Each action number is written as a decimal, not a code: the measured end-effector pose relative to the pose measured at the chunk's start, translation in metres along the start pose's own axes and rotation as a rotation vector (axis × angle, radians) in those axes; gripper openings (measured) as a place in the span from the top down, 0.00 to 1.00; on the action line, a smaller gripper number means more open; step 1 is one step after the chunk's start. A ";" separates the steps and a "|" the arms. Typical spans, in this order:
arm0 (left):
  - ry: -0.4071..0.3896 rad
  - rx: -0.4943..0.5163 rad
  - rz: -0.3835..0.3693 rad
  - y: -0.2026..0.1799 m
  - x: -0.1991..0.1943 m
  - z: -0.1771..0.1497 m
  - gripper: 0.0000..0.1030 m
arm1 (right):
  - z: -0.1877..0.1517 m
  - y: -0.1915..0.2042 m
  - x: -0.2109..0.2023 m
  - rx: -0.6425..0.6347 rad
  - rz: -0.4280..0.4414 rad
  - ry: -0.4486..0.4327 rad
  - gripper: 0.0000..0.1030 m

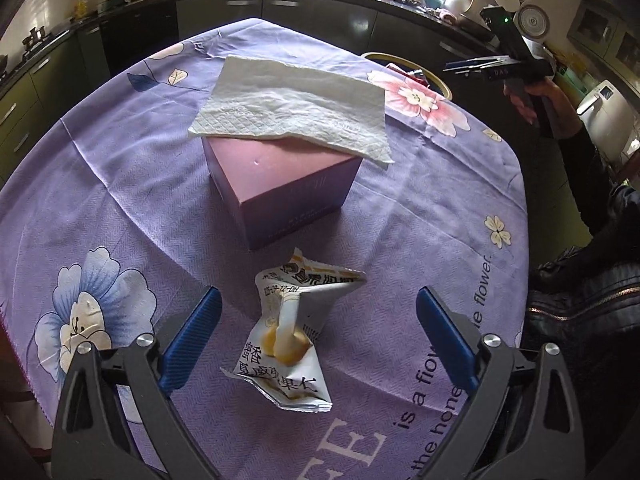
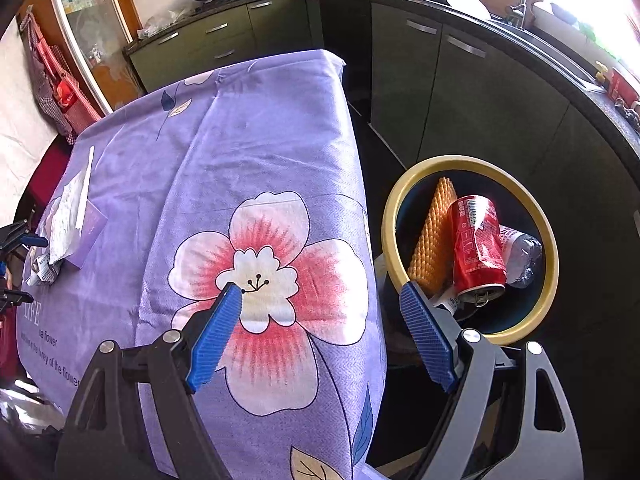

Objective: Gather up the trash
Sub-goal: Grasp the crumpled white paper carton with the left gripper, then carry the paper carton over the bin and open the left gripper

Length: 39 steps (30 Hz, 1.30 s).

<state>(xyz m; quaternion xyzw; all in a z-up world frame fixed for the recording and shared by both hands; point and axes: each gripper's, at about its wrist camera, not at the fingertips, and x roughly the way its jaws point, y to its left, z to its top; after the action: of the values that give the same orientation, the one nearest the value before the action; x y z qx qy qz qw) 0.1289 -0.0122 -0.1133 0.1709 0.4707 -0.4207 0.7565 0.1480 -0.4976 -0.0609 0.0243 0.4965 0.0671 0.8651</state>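
A crumpled white snack wrapper [image 1: 294,332] with black print lies on the purple tablecloth, between the blue pads of my left gripper [image 1: 318,322], which is open and just above it. A white paper towel [image 1: 296,110] lies over a purple box [image 1: 280,188] behind it. My right gripper [image 2: 320,320] is open and empty, above the table's edge next to a yellow-rimmed bin [image 2: 390,224]. The bin holds a red can [image 2: 476,244], an orange foam net [image 2: 434,236] and a crushed bottle [image 2: 522,252]. The right gripper also shows in the left wrist view [image 1: 460,68].
The flowered purple tablecloth [image 1: 120,184] covers the whole table. The bin's rim shows past the table's far edge [image 1: 440,84]. Dark kitchen cabinets [image 2: 460,92] and a cluttered counter run behind. A person's black jacket [image 1: 592,288] is at the right.
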 end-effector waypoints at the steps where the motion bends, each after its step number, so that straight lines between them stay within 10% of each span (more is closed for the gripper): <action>1: 0.003 0.005 0.001 0.000 0.001 0.000 0.15 | 0.001 0.000 0.001 0.000 0.002 0.002 0.22; 5: 0.020 0.012 0.006 0.003 0.006 -0.002 0.45 | 0.002 0.003 0.005 -0.002 0.006 0.012 0.22; 13: 0.052 0.043 0.024 0.001 0.012 -0.010 0.63 | 0.003 0.012 0.010 -0.021 0.023 0.023 0.22; 39: -0.079 -0.017 0.136 -0.060 -0.037 0.019 0.68 | -0.020 -0.019 -0.022 0.077 0.069 -0.058 0.21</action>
<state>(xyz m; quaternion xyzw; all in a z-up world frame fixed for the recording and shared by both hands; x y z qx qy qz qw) 0.0848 -0.0424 -0.0638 0.1797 0.4313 -0.3707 0.8027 0.1220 -0.5201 -0.0545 0.0768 0.4722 0.0772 0.8747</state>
